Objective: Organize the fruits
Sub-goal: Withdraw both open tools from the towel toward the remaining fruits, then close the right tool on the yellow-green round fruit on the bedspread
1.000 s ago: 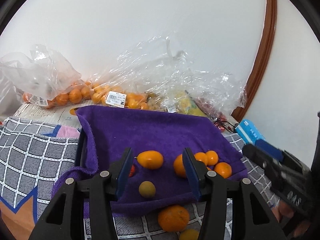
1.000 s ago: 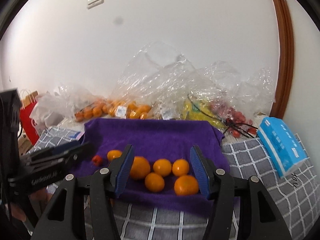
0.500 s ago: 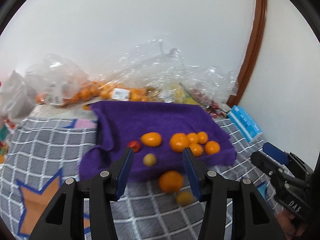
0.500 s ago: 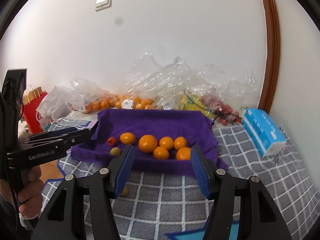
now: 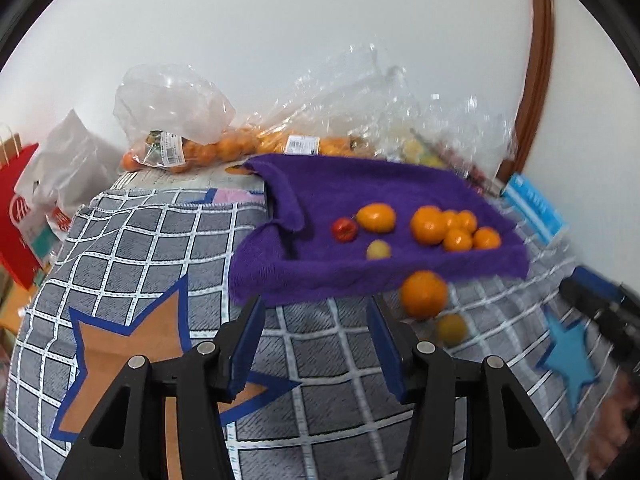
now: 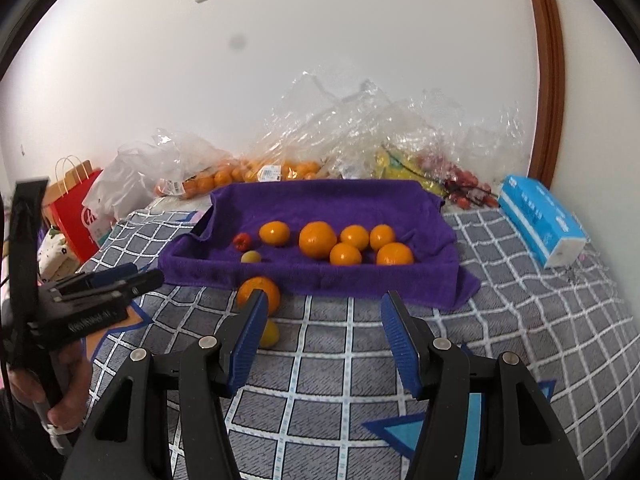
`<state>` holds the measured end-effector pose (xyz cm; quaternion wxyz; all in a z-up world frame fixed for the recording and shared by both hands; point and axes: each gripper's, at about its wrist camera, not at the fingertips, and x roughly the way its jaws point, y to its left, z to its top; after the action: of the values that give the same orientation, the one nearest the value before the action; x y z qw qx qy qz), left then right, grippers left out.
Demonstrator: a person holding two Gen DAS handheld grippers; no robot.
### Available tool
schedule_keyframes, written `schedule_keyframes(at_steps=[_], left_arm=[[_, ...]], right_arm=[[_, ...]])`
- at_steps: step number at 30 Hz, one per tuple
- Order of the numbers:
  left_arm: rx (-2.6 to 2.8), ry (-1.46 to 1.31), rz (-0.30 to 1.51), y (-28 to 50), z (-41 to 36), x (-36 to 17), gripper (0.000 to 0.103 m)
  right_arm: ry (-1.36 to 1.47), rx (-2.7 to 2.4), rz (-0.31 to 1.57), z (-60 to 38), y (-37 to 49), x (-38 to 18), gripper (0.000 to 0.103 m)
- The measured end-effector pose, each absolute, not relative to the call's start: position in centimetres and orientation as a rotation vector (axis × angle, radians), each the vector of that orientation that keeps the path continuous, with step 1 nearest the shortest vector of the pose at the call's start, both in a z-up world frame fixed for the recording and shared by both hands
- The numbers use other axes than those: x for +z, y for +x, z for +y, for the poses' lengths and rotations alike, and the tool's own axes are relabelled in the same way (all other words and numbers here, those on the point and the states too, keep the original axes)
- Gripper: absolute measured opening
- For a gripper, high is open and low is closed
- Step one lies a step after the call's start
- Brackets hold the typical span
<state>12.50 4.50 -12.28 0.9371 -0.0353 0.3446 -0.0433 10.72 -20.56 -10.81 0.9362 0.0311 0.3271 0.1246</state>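
A purple towel (image 6: 320,204) (image 5: 340,188) lines a tray on the checked cloth and holds several oranges (image 6: 318,240) (image 5: 428,225), a small red tomato (image 6: 242,241) (image 5: 344,229) and a small yellow fruit (image 6: 251,257) (image 5: 378,249). In front of the towel, on the cloth, lie one orange (image 6: 256,290) (image 5: 424,293) and a yellow fruit (image 6: 270,334) (image 5: 451,328). My left gripper (image 5: 314,344) (image 6: 156,277) is open and empty, short of the towel's near edge. My right gripper (image 6: 322,340) is open and empty too, just right of the two loose fruits.
Clear plastic bags of oranges (image 6: 256,170) (image 5: 224,148) and other fruit lie against the back wall. A blue tissue pack (image 6: 540,220) (image 5: 532,204) sits at the right, a red paper bag (image 6: 74,204) (image 5: 16,216) at the left. The checked cloth (image 6: 400,360) stretches in front.
Both grippers have drawn back from the towel, so the fruits look smaller and more of the checked cloth shows. The loose orange and yellow fruit now lie ahead of the fingers.
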Motion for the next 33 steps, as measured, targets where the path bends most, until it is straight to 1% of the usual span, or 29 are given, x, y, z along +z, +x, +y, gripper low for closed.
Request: schedule_keyframes(at_steps=[5,8,10,12,16,18,20,28,29,31,33], left_arm=[[-0.107,-0.044,0.729,12.7,4.0,-13.9,0.05],[-0.129,-0.041,0.756,12.9,3.9,-14.5,0.05],[-0.148,-0.062,0.761,13.0,4.1,-14.5,0.05],[-0.153,-0.087,0.754,13.0,4.5,-14.5,0.05],[-0.143,-0.128,0.758,13.1,5.1,-14.7,0.05],[-0.146,-0.16,0.744,13.0,5.5,-14.6,0.05],[-0.142,-0.197,0.731,13.0,6.1,-14.5,0.05],[-0.115,-0.275,0.744,13.7,7.5,-14.9,0.051],[-0.112,-0.28,0.746,13.8,7.6,-14.9,0.051],[-0.112,-0.289,0.749,14.0,7.7,-15.0,0.051],[-0.109,-0.29,0.743,14.0,7.8,-15.0,0.051]], right_arm=[[0.074,0.226,0.68,-20.5,11.0,-12.0,0.058],[0.095,0.256,0.736,-20.2,11.6,-12.9,0.058],[0.093,0.277,0.765,-19.7,12.1,-13.5,0.056],[0.091,0.294,0.78,-19.0,12.3,-13.9,0.051],[0.067,0.336,0.801,-17.3,12.9,-15.0,0.047],[0.051,0.345,0.816,-16.6,13.4,-15.6,0.043],[0.053,0.359,0.835,-16.1,14.0,-16.2,0.04],[0.033,0.417,0.887,-14.8,15.7,-17.3,0.04],[0.03,0.42,0.894,-14.7,15.9,-17.4,0.039],[0.023,0.426,0.916,-14.4,16.3,-17.8,0.028],[0.027,0.431,0.914,-14.4,16.3,-17.8,0.028]])
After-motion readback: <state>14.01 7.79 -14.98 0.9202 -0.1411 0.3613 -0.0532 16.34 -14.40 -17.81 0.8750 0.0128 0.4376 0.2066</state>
